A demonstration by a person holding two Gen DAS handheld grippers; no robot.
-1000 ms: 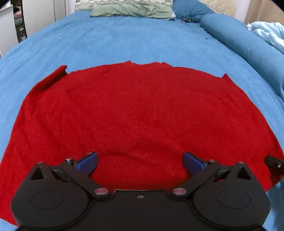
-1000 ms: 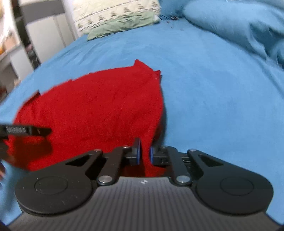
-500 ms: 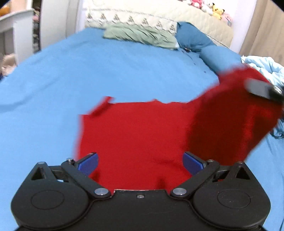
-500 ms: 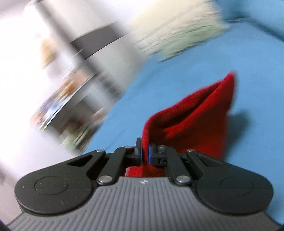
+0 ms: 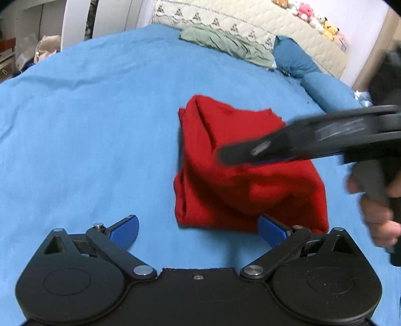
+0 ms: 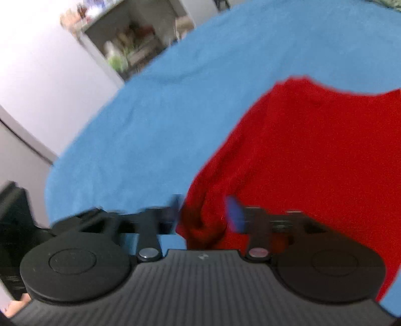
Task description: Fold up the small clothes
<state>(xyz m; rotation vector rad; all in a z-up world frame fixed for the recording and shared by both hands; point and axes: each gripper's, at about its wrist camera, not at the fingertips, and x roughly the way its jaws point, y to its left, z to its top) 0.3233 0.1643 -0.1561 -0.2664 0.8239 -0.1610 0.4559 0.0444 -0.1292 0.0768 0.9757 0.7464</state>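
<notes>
Looking down my left gripper (image 5: 198,229) first: it's angled down at the bed, blue pads (image 5: 125,229) spread wide with nothing between them, just bare sheet. Its right pad sits at the near edge of the red knit garment (image 5: 240,185), which lies bunched and folded over on itself in the middle of the frame.

My right gripper (image 6: 205,213) comes in from the right side of the left view, a blurry black bar hanging over the garment, with my hand (image 5: 376,210) wrapped around its handle at the right edge. In its own view the jaws are opening; a fold of the red knit sits between them, and the pads look clear of it, though everything's smeared.

Loads of open room to the left on the blue bedsheet (image 5: 95,130), smooth with a few soft creases. Further back there's a crumpled green cloth (image 5: 225,46), a blue bolster (image 5: 323,90) upper right, then a quilted cream headboard (image 5: 250,22) topped with plush toys (image 5: 313,17).
</notes>
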